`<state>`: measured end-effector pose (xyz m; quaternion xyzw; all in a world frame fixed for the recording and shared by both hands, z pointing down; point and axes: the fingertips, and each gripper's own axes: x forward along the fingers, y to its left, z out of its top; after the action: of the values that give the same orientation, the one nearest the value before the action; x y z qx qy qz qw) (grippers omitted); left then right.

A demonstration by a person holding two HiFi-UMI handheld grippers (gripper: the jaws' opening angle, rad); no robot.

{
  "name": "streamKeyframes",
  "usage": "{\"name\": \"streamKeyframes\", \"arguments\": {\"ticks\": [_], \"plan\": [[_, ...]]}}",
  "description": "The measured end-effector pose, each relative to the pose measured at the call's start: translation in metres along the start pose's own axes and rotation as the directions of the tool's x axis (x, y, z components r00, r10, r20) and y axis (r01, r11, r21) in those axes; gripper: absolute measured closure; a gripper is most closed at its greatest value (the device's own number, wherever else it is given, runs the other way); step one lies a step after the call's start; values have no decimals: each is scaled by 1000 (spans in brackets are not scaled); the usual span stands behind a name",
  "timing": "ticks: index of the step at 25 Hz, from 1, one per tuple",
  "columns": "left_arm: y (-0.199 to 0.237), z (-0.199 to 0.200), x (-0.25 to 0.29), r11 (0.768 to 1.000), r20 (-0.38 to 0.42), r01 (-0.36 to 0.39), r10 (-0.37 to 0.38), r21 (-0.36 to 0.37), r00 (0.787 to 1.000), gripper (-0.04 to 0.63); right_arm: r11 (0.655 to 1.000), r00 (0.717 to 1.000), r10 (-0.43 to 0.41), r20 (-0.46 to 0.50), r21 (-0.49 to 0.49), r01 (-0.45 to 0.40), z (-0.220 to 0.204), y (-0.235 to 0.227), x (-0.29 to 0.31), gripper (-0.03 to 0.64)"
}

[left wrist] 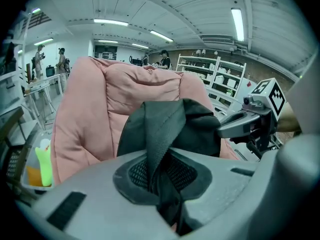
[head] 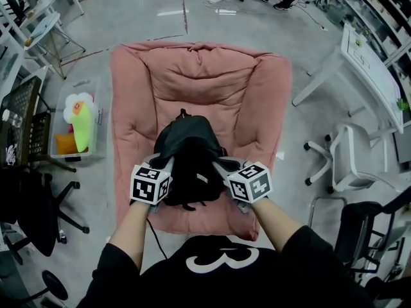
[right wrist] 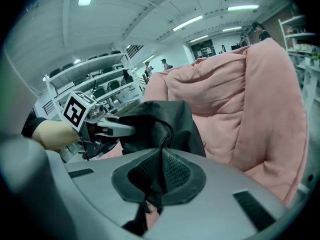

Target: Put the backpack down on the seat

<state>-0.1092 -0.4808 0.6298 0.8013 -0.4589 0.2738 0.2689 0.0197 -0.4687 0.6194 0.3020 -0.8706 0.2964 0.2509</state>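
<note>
Head view: I have the left gripper [head: 158, 162] and the right gripper [head: 221, 167] closed on either flank of the black backpack [head: 186, 153], which sits between the two tools over the front half of the pink seat [head: 135, 88]; I cannot tell whether its base touches the cushion. Risk noted: the bag lies nearer the tools than the backrest, so letting go while it hangs clear could, in my judgement, tip it back off the front edge. Releasing one side before the other would swing it sideways. Both forearms reach forward in parallel, the tools pitched downward, marker cubes uppermost, level with one another. Left gripper view: the jaws are clamped on a black webbing strap [left wrist: 161, 129] that runs up from between the pads to the bag just ahead; the backrest stands beyond it; a second risk is the strap catching in the textured pads on release and dragging the bag. Right gripper view: the jaws are pinched on a fold of black backpack fabric [right wrist: 161, 134], the bag bulking directly ahead of the tool, the other tool beyond it, the cushion off to the right.
</note>
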Motion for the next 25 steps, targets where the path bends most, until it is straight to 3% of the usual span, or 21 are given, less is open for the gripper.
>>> {"name": "streamKeyframes", "arguments": {"ticks": [3,6,13,19,25], "plan": [[2,-2,2,1000,2,-7,7,-3,1000,558,997,1000,6,25,77,-8,0,-2,1,603],[3,-7,2,1000,-6,-4,4,-21,1000,485,997,999,10,37,71,-13,1,0,3,598],[11,-25,-19,996,-13,-41,40,-74,999,321,1000,1000,4,0,5,-4,-4,7,-9,396],[10,-29,-73,988,23,-42,46,-150,999,307,999,1000,-9,17,-38,10,1,30,-37,388],[-22,-20,-134,977,87,28,-9,-211,996,308,999,986,38,161,-30,-34,30,85,-82,388]]}}
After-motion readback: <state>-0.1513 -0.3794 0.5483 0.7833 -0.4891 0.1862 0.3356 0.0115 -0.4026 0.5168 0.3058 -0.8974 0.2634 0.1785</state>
